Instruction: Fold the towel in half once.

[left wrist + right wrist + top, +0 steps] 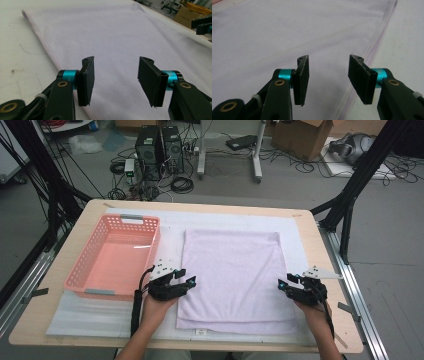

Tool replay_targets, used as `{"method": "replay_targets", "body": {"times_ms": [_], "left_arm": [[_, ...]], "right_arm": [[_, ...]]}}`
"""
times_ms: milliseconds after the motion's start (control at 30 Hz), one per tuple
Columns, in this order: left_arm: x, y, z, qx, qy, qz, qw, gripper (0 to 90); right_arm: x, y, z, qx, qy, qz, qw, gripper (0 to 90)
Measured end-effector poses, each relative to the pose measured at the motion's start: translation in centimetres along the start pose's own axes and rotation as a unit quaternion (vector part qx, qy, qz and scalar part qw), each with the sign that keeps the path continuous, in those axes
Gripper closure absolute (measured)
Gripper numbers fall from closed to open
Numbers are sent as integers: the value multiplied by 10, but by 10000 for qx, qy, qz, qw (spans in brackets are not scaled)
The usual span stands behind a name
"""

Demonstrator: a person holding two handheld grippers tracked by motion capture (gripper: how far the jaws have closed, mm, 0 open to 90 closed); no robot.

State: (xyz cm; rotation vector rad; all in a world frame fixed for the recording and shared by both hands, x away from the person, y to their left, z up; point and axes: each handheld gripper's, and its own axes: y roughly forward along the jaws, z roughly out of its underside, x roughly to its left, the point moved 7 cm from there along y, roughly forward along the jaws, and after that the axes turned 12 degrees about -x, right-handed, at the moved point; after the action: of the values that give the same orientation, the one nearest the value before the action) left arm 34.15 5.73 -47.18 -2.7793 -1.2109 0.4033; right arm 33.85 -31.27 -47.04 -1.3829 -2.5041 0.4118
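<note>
A pale lilac towel point(232, 277) lies flat on the white mat point(75, 317) covering the table point(45, 285), already doubled over, its long axis running away from the person toward the far edge. A pink basket point(82, 277) sits just left of it, apart from the cloth. The left gripper point(186, 278) hovers at the towel's left edge, near the close end; the right gripper point(284, 284) stands at the right edge, roughly level with it. Both point inward across the cloth toward each other, so the towel lies between the two tools, and each hand is nearest its own side edge. Left gripper view: jaws about half open, nothing between the pads, towel surface spread beneath and ahead, with its left hem point(41, 41) running off to the far corner. Right gripper view: jaws likewise about half open and empty, with the right hem point(374, 45) passing under the right-hand pad point(362, 78). Neither pad appears to press on fabric; whether the tips brush the pile cannot be told from these angles. Judgement: the work in hand looks like a further fold, and the relation that matters is each edge's line against its gripper's jaw gap. The hems run lengthwise, the jaws approach from the sides, so each pair would need to straddle a hem from outside to pinch it. Both hands look equally placed; neither leads.
</note>
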Motion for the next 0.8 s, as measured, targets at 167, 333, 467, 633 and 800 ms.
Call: {"method": "replay_targets", "body": {"times_ms": [167,333,467,633,800], "left_arm": [[-10,-20,9,18,47,181,9998,518],[-18,-36,12,-15,-10,247,9997,521],[-26,-48,18,34,5,235,9997,522],[-31,-64,25,208,-25,20,9998,544],[-34,-74,33,412,-151,-71,9990,592]], "right_arm": [[10,-11,9,-37,-67,-40,10000,505],[17,-22,15,-89,-114,-76,9999,505],[22,-34,23,1,-206,-34,9998,505],[27,-50,28,-76,-199,-12,9998,504],[34,-62,31,-112,-184,13,9998,504]]}}
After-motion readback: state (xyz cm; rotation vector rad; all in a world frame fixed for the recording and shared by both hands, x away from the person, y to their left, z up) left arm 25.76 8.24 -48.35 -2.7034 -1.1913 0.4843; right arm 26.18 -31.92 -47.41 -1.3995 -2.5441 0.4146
